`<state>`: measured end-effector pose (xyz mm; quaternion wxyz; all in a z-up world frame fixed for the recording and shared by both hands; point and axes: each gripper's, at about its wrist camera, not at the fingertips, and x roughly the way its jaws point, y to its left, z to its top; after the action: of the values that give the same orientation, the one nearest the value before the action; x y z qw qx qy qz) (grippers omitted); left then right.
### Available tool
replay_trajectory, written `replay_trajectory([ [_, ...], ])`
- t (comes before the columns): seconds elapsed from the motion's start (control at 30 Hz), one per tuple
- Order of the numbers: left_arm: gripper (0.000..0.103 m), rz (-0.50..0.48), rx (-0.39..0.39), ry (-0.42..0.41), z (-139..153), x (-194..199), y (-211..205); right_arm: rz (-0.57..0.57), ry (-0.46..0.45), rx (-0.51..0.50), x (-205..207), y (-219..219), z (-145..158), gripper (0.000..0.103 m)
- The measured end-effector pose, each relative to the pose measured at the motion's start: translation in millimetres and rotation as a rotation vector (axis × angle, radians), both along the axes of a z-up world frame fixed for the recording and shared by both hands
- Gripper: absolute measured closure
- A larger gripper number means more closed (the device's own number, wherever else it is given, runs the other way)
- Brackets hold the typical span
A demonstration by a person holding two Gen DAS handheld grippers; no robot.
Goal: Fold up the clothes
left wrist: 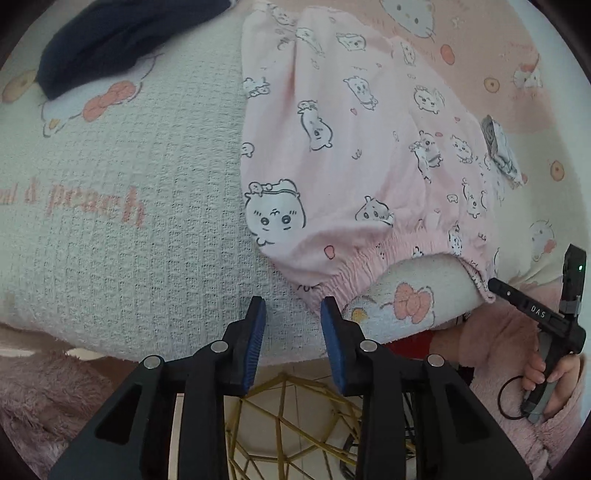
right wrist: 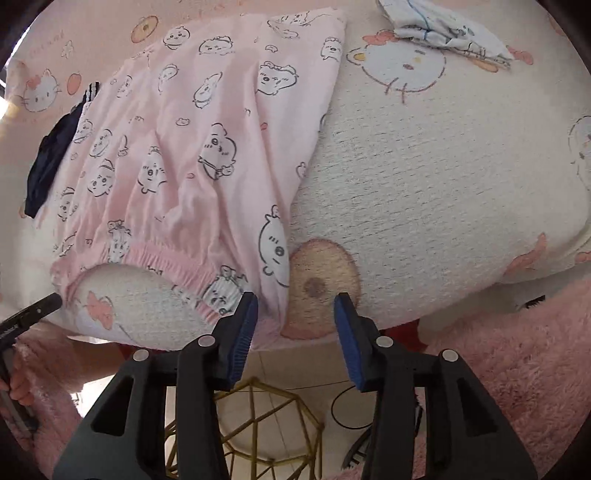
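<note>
Both wrist cameras look steeply down, close above the blanket's near edge, sharing the pink pants.

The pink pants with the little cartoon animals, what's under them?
Under the pink cartoon-print pants lies a white waffle-textured blanket with cat and peach pictures. A dark navy garment disappears behind their far edge. Whatever else the pants cover cannot be seen.

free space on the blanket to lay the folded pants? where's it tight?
Two bare patches of blanket: one between the pink pants and the dark garment, one right of the pants, below the white garment. Crowded at the near edge, where the left gripper and right gripper flank the waistband.
</note>
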<state>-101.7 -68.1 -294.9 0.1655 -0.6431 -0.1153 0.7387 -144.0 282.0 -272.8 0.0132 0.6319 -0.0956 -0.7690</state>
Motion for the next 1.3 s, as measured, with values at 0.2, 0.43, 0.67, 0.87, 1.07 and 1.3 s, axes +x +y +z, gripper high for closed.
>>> replay_trajectory([
  [0.2,0.069,0.139,0.251,-0.065,-6.4,-10.4,-17.8,-0.119,-0.011,-0.259,-11.1,19.1,0.3,0.058],
  [0.43,0.071,0.226,0.442,-0.195,-30.1,-7.4,-18.0,-0.027,-0.010,-0.203,-3.7,12.4,6.3,0.087],
  [0.67,0.074,0.264,0.436,-0.206,-34.4,-2.2,-14.6,-0.175,-0.080,-0.427,5.4,32.9,-10.8,0.083],
  [0.87,0.069,0.327,0.487,-0.200,-41.1,-5.5,-17.4,-0.273,-0.120,-0.543,36.7,61.8,-12.0,0.083],
  [1.07,0.084,0.273,0.389,-0.130,-31.3,-13.8,-3.5,-0.200,-0.087,-0.445,22.4,36.9,-7.3,0.081],
  [1.3,0.091,0.292,0.313,-0.143,-26.8,-4.8,-23.9,-0.153,-0.047,-0.283,33.8,66.0,7.0,0.094],
])
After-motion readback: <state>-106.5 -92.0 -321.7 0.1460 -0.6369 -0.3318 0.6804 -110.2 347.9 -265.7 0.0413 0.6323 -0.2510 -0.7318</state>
